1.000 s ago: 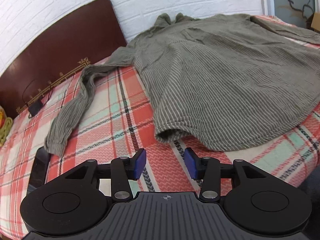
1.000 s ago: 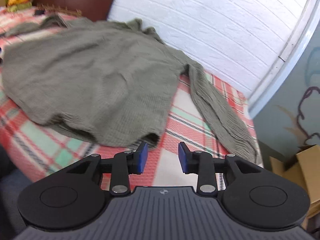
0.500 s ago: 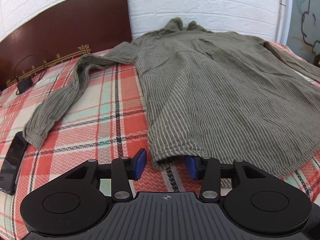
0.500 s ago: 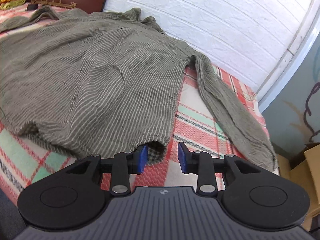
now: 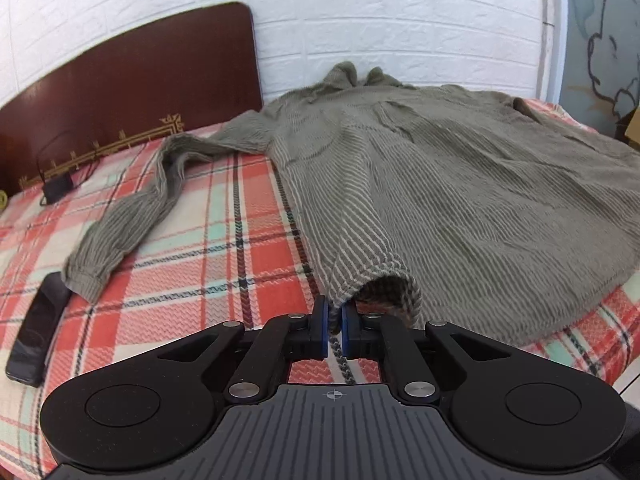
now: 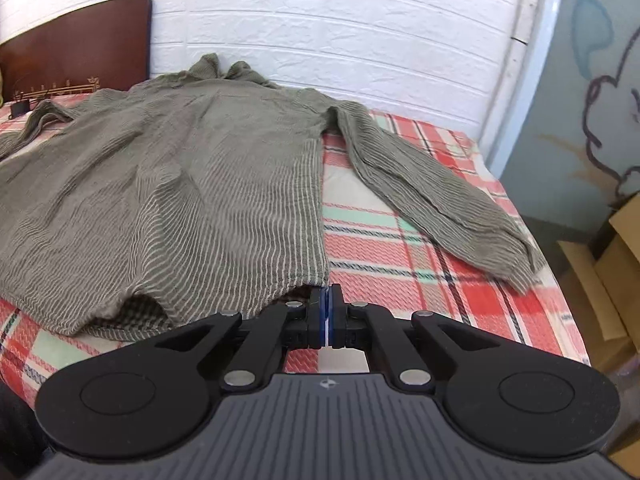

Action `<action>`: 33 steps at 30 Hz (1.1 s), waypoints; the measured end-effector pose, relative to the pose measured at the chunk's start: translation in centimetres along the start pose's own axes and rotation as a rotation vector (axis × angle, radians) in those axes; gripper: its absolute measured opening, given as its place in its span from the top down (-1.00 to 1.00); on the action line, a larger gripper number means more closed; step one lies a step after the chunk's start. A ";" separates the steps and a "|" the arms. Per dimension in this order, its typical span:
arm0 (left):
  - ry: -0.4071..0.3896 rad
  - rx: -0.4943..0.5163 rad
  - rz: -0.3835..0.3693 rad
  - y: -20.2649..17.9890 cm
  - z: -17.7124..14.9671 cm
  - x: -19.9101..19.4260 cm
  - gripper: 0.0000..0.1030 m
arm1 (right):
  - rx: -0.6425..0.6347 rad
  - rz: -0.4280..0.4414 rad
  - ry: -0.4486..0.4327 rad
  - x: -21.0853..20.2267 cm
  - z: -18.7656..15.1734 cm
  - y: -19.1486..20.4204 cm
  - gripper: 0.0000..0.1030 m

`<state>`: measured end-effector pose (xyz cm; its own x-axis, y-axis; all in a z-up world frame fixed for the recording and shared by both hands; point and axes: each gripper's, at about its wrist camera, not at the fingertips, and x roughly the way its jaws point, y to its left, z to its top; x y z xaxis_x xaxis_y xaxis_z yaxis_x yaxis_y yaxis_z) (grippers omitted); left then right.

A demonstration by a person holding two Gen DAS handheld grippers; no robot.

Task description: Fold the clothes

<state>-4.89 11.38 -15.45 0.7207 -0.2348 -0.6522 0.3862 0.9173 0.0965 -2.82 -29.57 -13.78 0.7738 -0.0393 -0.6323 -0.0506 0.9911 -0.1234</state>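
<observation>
Both grippers (image 5: 334, 327) (image 6: 327, 317) now clamped, seemingly on shirt (image 5: 440, 184) hem corners; previously apart, short of it

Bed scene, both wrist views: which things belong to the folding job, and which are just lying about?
In the job:
- striped shirt, spread flat
- left gripper, shut on the shirt's hem corner
- right gripper, shut at the opposite hem corner

Lying about:
- phone on the plaid bedspread
- charger and cable by the headboard
- cardboard boxes beside the bed
</observation>
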 end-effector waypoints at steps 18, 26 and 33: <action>0.059 0.235 0.061 -2.4 -2.0 -2.3 0.09 | -0.075 0.042 -0.051 -2.7 -1.6 0.9 0.70; -0.047 0.564 -0.107 -9.2 -1.3 -3.6 -0.23 | -0.397 0.251 -0.076 -3.3 -1.5 7.2 0.38; -0.081 0.669 -0.265 -13.5 -0.9 -2.2 -0.32 | -0.556 0.364 -0.093 -4.2 -1.7 10.3 0.07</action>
<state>-12.21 -0.25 -15.96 0.5843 -0.4694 -0.6620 0.8050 0.4390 0.3991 -7.66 -19.45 -13.68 0.6957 0.3214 -0.6424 -0.6175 0.7245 -0.3063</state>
